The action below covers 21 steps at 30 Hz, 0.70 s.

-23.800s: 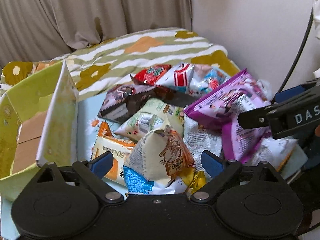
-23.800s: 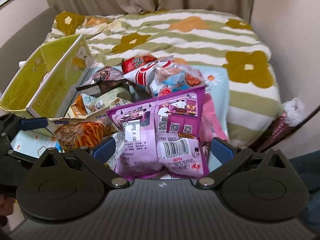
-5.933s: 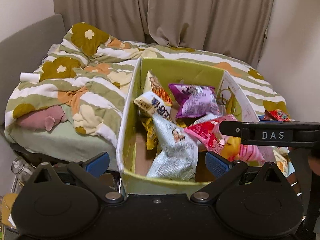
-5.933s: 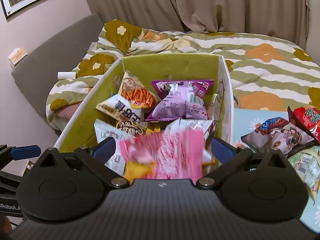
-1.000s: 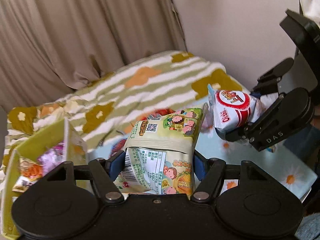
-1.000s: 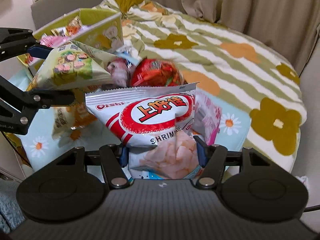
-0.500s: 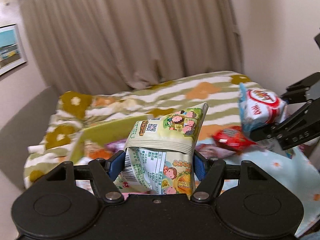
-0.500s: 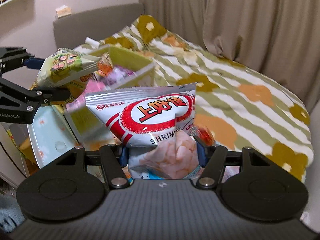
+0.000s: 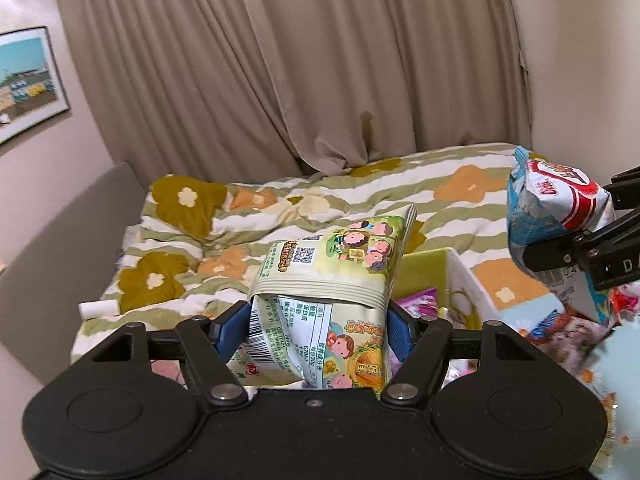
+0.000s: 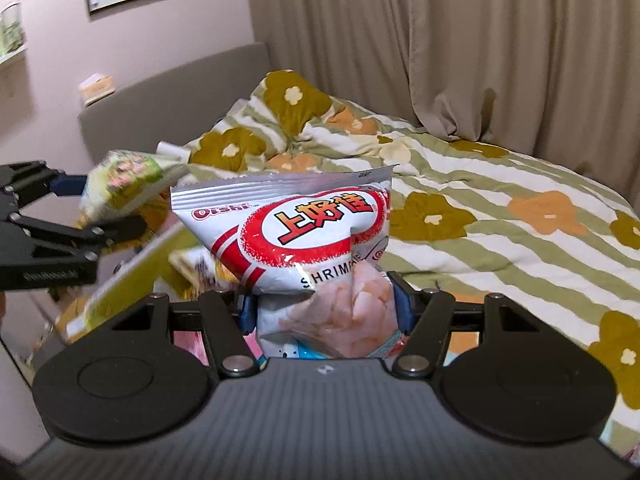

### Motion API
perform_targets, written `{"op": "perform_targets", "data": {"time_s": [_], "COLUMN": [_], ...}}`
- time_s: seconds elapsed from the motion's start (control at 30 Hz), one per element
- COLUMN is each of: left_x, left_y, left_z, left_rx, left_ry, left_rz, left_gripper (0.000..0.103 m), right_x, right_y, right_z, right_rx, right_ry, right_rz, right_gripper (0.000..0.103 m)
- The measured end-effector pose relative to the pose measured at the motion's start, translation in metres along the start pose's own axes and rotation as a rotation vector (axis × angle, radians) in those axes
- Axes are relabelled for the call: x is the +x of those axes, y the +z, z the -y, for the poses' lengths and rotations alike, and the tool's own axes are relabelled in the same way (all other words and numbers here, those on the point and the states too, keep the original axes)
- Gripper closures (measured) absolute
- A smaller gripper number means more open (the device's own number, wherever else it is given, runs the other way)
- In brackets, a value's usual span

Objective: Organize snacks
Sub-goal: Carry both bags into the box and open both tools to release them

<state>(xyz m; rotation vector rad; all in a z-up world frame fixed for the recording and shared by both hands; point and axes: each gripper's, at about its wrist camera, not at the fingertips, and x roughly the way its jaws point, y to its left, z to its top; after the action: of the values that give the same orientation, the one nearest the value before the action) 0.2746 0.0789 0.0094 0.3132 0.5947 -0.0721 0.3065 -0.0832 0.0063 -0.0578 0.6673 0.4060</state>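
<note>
My left tongs [image 9: 318,326] pinch the green snack bag [image 9: 332,276], my right tongs [image 10: 322,312] the Oishi shrimp chips [image 10: 296,232], both raised to clear the green box [image 9: 452,276] wall.

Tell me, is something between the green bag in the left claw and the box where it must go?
Nothing visible blocks it. The green bag is held above the near part of the box, whose top is open. Snacks already lie inside, and the bag hides most of the box.
</note>
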Motion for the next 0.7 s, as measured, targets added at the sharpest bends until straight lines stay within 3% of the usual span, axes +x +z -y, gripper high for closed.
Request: {"op": "perform_targets", "data": {"time_s": [0.2,0.3,0.33,0.53,0.7], "left_x": [0.065,0.093,0.099,0.100,0.081], "left_y": [0.002,-0.003,-0.006,-0.022,-0.024], "left_z": [-0.017,-0.015,-0.014,-0.020,-0.031], "left_rx": [0.038,0.071,0.086,0.107,0.078], "left_ry": [-0.091,-0.115,-0.116,-0.171,-0.172], "left_rz": [-0.057,-0.073,-0.067,-0.072,-0.062], "left_gripper": [0.027,0.012,0.001,0.000,0.000], "right_x": [0.047,0.065,0.069,0.084,0.089], "right_y": [0.020,0.021,0.020,0.012,0.013], "right_z": [-0.023,-0.027,-0.028,-0.025,-0.023], "right_rx": [0.126,0.180,0.194,0.232,0.251], "right_ry": [-0.079,-0.120,-0.129,-0.182,-0.195], "right_rz": [-0.033,-0.057,-0.065,-0.124,-0.141], "right_gripper": [0.026,0.026,0.026,0.025,0.024]}}
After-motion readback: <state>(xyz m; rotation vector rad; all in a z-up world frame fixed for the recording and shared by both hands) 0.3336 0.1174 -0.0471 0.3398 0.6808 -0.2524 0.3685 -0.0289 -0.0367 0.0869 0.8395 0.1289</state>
